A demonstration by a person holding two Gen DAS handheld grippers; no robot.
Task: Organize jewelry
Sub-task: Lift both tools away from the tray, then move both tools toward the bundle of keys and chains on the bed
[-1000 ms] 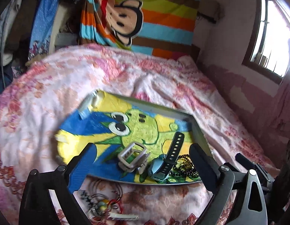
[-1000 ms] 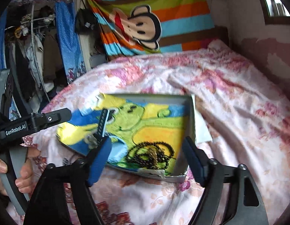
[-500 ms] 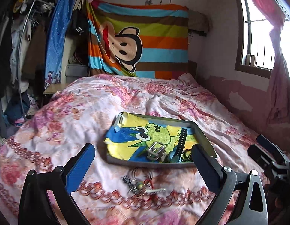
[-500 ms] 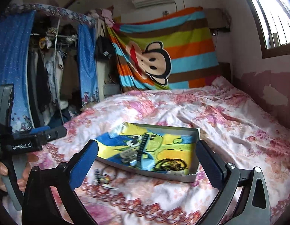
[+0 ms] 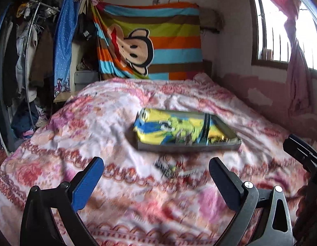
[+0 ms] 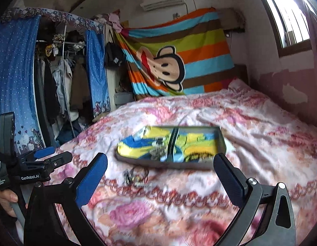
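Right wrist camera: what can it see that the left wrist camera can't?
Only the right wrist view shows the person's hand holding the left tongs at its left edge, and the full open wardrobe.

Only the left wrist view shows the pink curtain by the window, and part of the other tool at its right edge.

Both show their own open, empty tongs, the flowery bed, the cartoon tray with a dark strap inside, the little jewelry pile on the blanket in front of it, and the striped monkey cloth.
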